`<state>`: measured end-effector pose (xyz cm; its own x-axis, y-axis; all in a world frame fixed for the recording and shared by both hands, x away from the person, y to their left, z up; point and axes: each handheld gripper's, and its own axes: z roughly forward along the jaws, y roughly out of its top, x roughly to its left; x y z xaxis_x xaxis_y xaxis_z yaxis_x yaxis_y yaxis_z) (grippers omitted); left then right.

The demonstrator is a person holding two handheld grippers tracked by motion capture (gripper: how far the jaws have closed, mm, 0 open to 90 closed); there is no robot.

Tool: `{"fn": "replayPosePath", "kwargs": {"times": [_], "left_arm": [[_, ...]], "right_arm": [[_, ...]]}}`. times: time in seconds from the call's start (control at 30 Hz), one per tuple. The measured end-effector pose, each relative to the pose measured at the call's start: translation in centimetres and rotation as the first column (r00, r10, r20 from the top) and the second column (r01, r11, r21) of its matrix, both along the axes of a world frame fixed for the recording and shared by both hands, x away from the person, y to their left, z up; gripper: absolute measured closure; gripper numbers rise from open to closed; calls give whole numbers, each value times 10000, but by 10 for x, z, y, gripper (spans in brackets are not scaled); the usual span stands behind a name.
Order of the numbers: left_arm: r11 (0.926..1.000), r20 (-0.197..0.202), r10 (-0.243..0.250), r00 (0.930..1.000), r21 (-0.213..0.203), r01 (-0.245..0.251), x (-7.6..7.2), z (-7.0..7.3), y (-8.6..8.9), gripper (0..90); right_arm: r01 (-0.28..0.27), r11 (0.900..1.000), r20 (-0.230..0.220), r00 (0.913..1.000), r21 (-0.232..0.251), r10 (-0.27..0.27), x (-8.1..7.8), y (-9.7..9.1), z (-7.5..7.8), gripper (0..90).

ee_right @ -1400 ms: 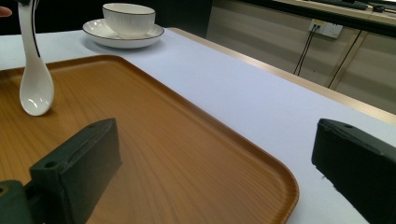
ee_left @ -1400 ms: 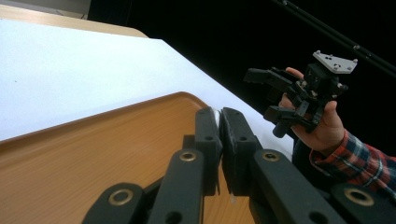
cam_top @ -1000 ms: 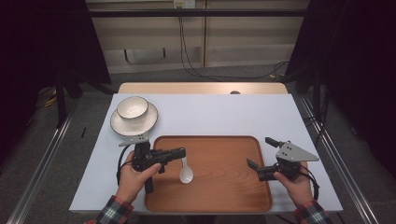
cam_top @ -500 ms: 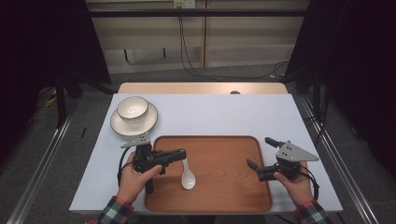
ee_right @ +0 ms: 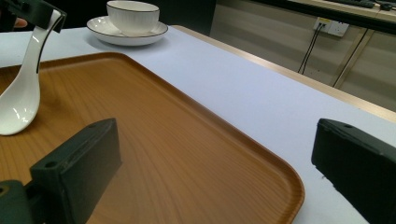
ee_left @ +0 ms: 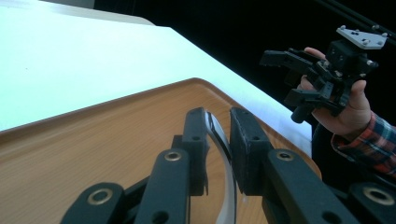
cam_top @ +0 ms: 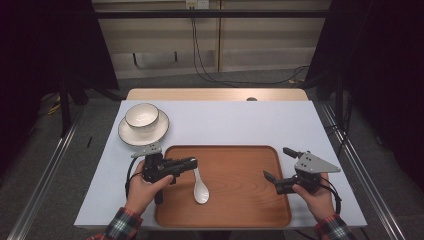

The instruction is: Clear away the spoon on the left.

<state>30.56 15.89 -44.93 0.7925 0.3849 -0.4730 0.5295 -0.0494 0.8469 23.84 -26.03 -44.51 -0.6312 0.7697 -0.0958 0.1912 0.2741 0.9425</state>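
Spoon (cam_top: 200,187) shifted w/ left claw (cam_top: 192,163), over tray (cam_top: 240,205).

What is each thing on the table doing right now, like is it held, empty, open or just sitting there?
White ceramic soup spoon: held by its handle, bowl end low over the tray.
Left tool: shut on the spoon.
Right tool: open, holding nothing.
Brown wooden tray: flat on the table.
White bowl with dark rim: upright on the saucer; I cannot see inside.
White round saucer: flat, under the bowl.
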Motion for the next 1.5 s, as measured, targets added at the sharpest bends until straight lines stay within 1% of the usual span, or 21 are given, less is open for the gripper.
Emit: {"fn": "replayPosePath", "kwargs": {"times": [0.1,0.33,0.37,0.6,0.7,0.8,0.93,1.13,1.23,1.3,1.43,1.5], "left_arm": [[9998,160,-17,9999,194,14,1,0,0,760],[9987,348,2,9994,518,-20,6,-4,0,740],[9987,322,70,9995,498,-86,5,-4,-1,738],[9957,645,158,9978,903,-216,9,-8,-2,714],[9949,778,267,9966,948,-340,11,-10,-2,708],[9933,857,250,9960,1099,-344,14,-12,-2,701],[9928,892,224,9958,1154,-327,17,-14,-4,699],[9920,830,244,9962,1215,-345,17,-16,-7,699],[9900,906,187,9957,1379,-311,18,-17,-7,700],[9904,903,246,9956,1332,-366,19,-17,-8,700],[9909,877,183,9960,1313,-298,19,-19,-9,701],[9899,896,152,9959,1388,-276,19,-18,-9,701]], "right_arm": [[-1,10000,33,10000,9,1,0,1,0,12],[11,10000,45,10000,-1,-11,0,1,0,12],[13,10000,46,10000,-1,-13,0,1,0,12],[42,10000,70,10000,-18,-42,0,1,0,12],[-49,10000,-15,10000,-36,49,0,1,0,12],[0,10000,20,10000,-34,0,1,2,-1,12],[14,10000,11,10000,-73,-14,1,1,-1,12],[47,10000,43,10000,2,-47,1,0,0,12],[-22,10000,35,10000,-33,22,1,1,-1,12],[37,10000,53,10000,-29,-37,1,1,-1,12],[29,10000,43,10000,-1,-29,1,0,0,13],[63,10000,62,10000,-37,-63,1,0,0,12]]}}
